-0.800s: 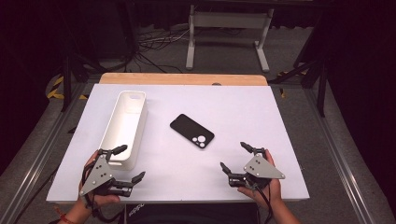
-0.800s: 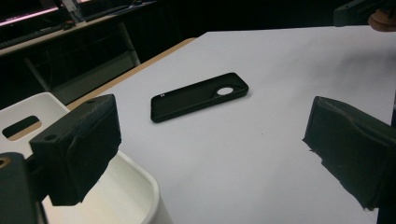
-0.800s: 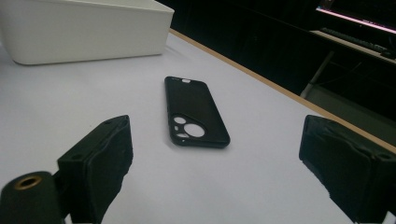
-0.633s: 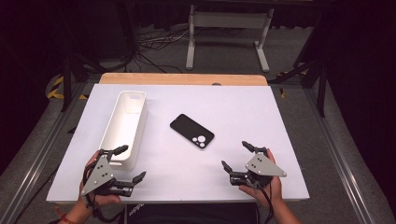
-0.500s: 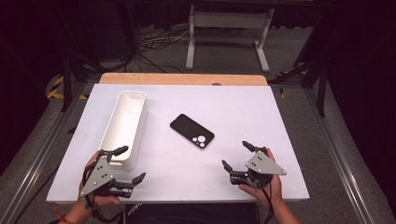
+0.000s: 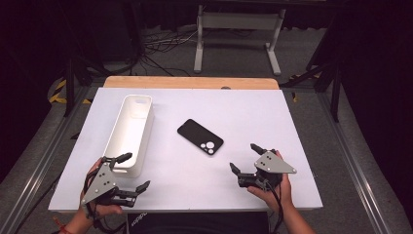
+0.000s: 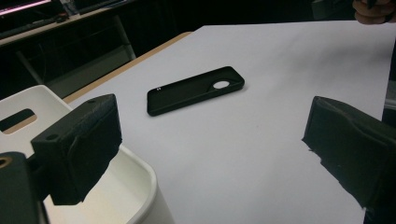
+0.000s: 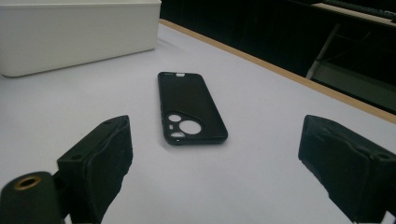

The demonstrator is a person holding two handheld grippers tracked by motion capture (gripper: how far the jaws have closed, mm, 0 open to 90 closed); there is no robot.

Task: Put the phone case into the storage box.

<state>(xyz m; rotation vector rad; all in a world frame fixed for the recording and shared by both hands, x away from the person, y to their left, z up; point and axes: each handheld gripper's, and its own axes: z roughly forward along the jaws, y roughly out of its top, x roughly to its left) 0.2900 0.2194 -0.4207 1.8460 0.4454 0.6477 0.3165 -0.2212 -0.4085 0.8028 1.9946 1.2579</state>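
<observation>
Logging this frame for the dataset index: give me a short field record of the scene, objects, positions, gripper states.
surface: white table, wooden strip along far edge
phone case: black phone case, flat near table centre, camera cutouts up, untouched
bin: white bin, long, open-topped, left of the case, apart from it
left gripper: left gripper, open, holds nothing, by the bin's near end
right gripper: right gripper, open, holds nothing, nearer the person than the case, to its right
contact: none on the case

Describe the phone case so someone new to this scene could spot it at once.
On the white table, look just right of the long white bin, about mid-table. The phone case lies flat and alone there, ahead of both grippers; it is the table's one black, flat thing, with round camera cutouts.
</observation>
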